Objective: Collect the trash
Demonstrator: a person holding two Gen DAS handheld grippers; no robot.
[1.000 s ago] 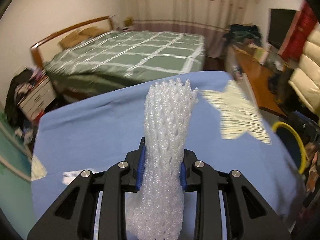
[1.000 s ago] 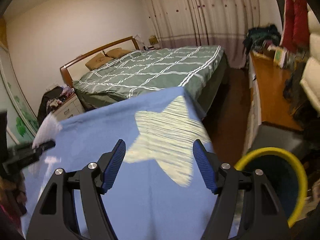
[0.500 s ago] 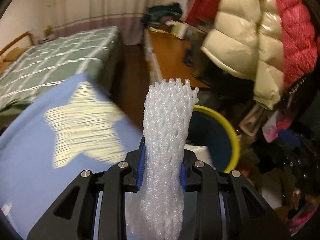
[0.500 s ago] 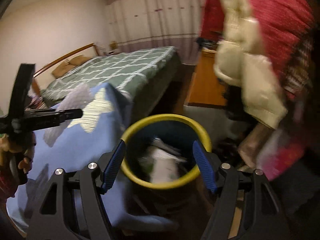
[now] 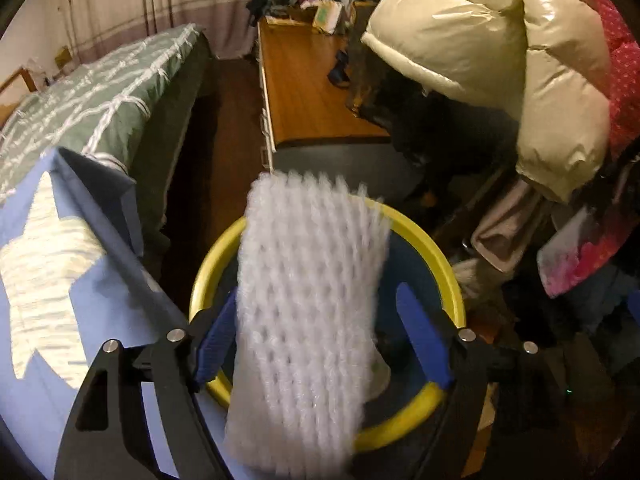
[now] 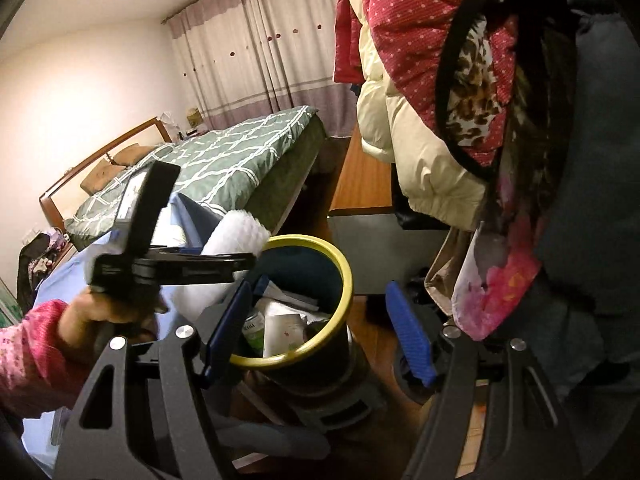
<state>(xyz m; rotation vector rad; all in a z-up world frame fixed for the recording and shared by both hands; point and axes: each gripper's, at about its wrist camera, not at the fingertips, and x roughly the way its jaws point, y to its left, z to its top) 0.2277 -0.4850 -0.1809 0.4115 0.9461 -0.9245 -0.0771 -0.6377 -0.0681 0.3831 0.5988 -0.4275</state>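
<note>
Two grippers: both over the yellow-rimmed bin (image 5: 448, 276)
Left gripper (image 5: 320, 340): jaws just spread wide, pads clear of the white foam net (image 5: 308, 320), released above the bin mouth
Right gripper (image 6: 320, 320): spread, empty
Bin contents: papers and a green-labelled container (image 6: 256, 330), writing unreadable

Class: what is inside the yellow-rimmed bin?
In the right wrist view, the bin holds white paper or packaging and a green-labelled item. Its bottom is covered. In the left wrist view, the foam net hides most of the inside.
</note>
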